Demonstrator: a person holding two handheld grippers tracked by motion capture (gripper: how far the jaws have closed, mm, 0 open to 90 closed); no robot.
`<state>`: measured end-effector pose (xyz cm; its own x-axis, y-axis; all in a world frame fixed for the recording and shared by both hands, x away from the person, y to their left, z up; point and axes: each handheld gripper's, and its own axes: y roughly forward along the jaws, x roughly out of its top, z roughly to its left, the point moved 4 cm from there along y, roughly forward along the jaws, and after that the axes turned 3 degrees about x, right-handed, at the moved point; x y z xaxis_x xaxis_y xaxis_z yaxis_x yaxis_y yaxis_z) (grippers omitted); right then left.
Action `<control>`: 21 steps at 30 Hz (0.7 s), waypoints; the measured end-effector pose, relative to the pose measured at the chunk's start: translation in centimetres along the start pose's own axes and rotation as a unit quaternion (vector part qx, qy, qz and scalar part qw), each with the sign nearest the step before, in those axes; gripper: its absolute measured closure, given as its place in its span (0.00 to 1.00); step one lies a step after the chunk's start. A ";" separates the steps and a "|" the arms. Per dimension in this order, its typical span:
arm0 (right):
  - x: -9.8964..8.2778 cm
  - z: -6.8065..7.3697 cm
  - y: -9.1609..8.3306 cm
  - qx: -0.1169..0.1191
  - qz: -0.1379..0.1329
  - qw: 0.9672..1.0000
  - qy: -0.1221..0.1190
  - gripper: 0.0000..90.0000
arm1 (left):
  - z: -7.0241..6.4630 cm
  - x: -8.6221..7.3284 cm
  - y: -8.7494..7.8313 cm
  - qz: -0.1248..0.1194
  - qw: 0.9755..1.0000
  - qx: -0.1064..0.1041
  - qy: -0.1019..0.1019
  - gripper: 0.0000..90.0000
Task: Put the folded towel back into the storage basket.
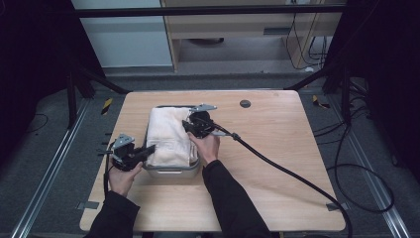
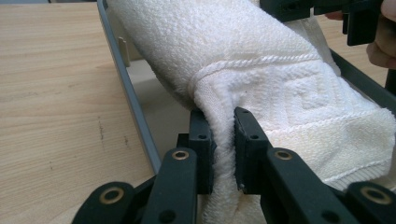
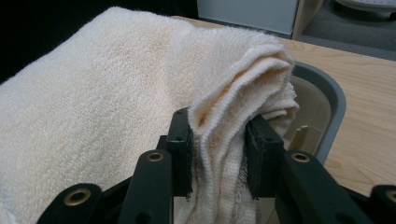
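High view: we see a white towel (image 1: pixel 169 135) lying folded in a grey tray (image 1: pixel 173 171) on the wooden table (image 1: pixel 277 163); our left gripper (image 1: pixel 148 150) meets its near left edge, our right gripper (image 1: pixel 189 125) its right side.
Left gripper view: we find the jaws clamped on a fold of the towel (image 2: pixel 261 79), beside the tray's rim (image 2: pixel 126 88).
Right gripper view: we have the jaws pinching a bunched layer of towel (image 3: pixel 140 93) above the tray (image 3: pixel 327 98).

The towel (image 2: pixel 261 60) is thick cream terry cloth, looped and rough, with a woven border; the tub (image 3: pixel 327 100) looks smooth grey plastic; the table (image 1: pixel 277 144) is pale matt wood.
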<state>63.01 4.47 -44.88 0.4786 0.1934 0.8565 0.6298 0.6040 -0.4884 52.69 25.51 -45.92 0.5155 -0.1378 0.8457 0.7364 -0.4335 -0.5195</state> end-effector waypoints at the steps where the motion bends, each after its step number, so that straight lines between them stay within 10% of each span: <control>1: -0.1 0.0 0.0 -0.001 0.001 1.000 -0.002 0.74 | 0.0 0.0 0.0 0.001 1.000 0.000 0.001 0.87; 21: -1.4 -0.2 0.7 -0.029 0.041 0.996 -0.067 0.61 | -0.2 -0.1 0.4 0.006 0.999 0.027 0.018 0.67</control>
<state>62.90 4.44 -46.50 0.4472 0.3439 0.8257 0.6284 0.5361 -0.5637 52.86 25.17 -46.18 0.5096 -0.1748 0.8425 0.7526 -0.3839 -0.5349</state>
